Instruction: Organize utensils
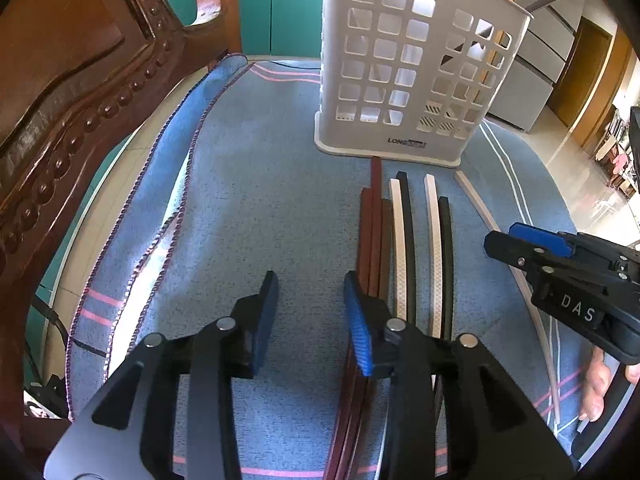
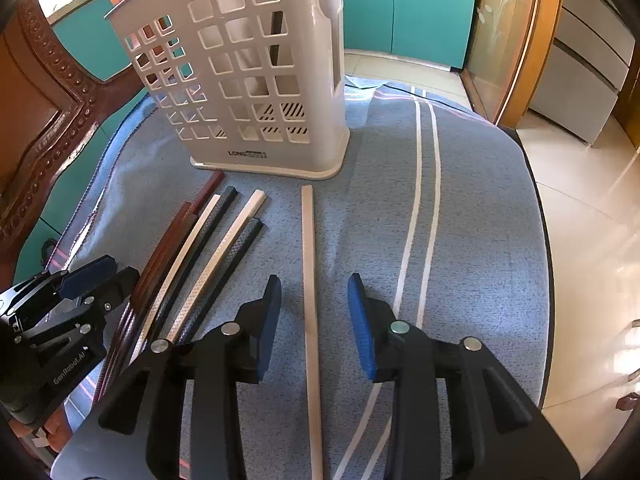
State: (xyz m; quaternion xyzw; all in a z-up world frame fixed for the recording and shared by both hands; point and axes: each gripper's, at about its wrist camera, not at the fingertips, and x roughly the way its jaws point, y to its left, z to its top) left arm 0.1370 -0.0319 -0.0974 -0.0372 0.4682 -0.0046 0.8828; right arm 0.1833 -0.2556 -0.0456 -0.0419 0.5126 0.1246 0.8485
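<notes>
Both grippers stood part-open and empty: the right gripper (image 2: 314, 316) straddled a lone pale chopstick (image 2: 308, 264), the left gripper (image 1: 310, 316) beside the brown chopsticks (image 1: 374, 240) before the holder (image 1: 416, 60) – thin sticks could slip on the soft cloth (image 1: 260, 208).

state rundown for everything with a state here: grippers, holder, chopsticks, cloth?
left gripper: open, nothing between pads
right gripper: open, straddling the pale chopstick, not pressing it
pale chopstick: flat on cloth, apart from the rest
grouped chopsticks: flat, side by side
utensil holder: upright
cloth: spread, left edge folded
</notes>
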